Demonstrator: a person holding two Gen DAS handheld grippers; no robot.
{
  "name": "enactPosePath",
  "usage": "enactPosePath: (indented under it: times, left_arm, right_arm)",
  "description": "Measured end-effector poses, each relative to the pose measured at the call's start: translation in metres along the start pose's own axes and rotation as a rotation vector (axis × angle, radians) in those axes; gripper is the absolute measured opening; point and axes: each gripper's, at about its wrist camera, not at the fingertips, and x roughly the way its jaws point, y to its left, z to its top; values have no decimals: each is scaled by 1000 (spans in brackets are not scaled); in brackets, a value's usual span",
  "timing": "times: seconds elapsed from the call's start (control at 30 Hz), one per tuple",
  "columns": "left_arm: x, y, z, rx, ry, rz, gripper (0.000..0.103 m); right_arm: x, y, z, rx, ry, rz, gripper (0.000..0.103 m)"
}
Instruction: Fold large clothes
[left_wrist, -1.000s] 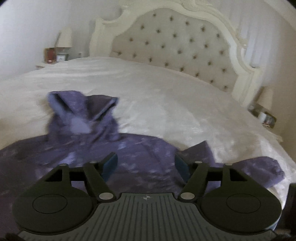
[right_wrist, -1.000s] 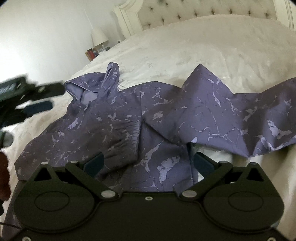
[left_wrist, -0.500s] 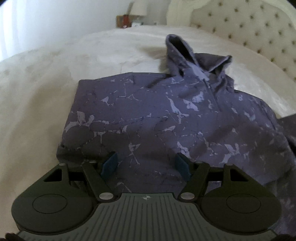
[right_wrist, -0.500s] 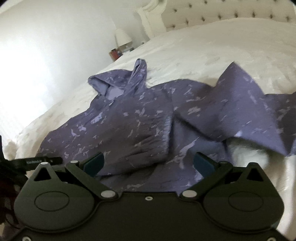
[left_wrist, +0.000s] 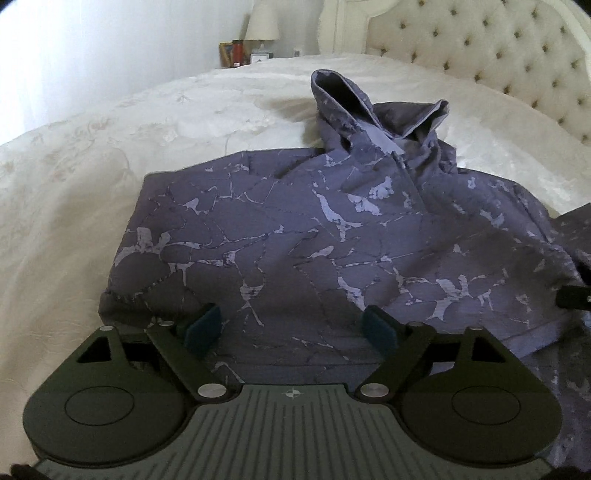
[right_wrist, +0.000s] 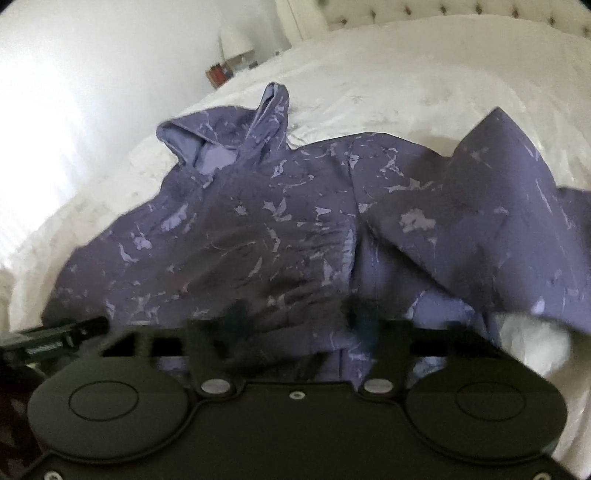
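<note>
A purple marbled hoodie (left_wrist: 295, 229) lies spread on the white bed (left_wrist: 92, 166), its hood (left_wrist: 369, 110) standing up at the far end. My left gripper (left_wrist: 290, 326) hovers over the hoodie's lower left part. Its jaws are opening, the cloth lies flat beneath them, and the pads grip nothing. In the right wrist view the hoodie (right_wrist: 277, 229) fills the middle, with one sleeve (right_wrist: 498, 206) peaked up at the right. My right gripper (right_wrist: 299, 317) is blurred and its jaws are closing around a bunched fold near the hem. The pads look apart from the fold.
A tufted cream headboard (left_wrist: 480, 48) closes the far end of the bed. A lamp (left_wrist: 262, 26) and small items stand on a bedside table at the back. Bare bedspread (right_wrist: 406, 74) lies around the hoodie. The left gripper's tip (right_wrist: 48, 339) shows at the right view's left edge.
The left gripper swung down over the hoodie's left side, then held still while its jaws widened. The right gripper moved forward over the hem and its jaws narrowed from wide open.
</note>
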Motion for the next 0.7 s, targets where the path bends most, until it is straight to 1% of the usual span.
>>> enactPosePath:
  times: [0.07,0.1,0.17,0.2,0.3,0.33,0.37,0.43,0.47,0.5,0.53,0.57,0.7]
  left_arm:
    - [-7,0,1,-7,-9,-12,83]
    - [-11,0,2,-16,-17,-22,83]
    - [-21,0,3,-30,-46,-35,84]
    - [-24,-1,3,-30,-58,-34,84]
    - [-23,-2,1,-16,-53,-25,84]
    - [-20,-2,-1,-14,-40,-22,84]
    - [-16,-3,-3,-12,-24,-16,84]
    - [-6,-5,-9,16,2,-3,87]
    - [-4,-8,-12,42,-6,-2,91]
    - [-2,-10,-15,62,-17,2,93]
    - [-2,-12,-17,71,-23,10,93]
    - [-1,-12,-19,74,-26,15,94]
    - [0,-11,-19,63,-27,11,94]
  right_arm:
    - [-3,4,3,-39,-5,-26,37]
    - [-8,4,5,-48,-14,-23,29]
    - [-18,2,10,-55,-35,-22,25]
    - [-21,2,13,-61,-46,-35,25]
    - [-17,0,16,-69,-25,-86,25]
    - [-13,-2,14,-64,-7,-92,26]
    - [-7,-2,12,-61,18,-93,35]
    - [-4,-4,9,-46,35,-99,54]
    - [-7,-6,8,-30,36,-85,68]
    - [-12,-9,7,-4,31,-54,75]
    - [-18,-11,7,22,26,-25,76]
    - [-24,-13,8,36,25,-14,76]
    - [-59,-35,12,105,14,-4,76]
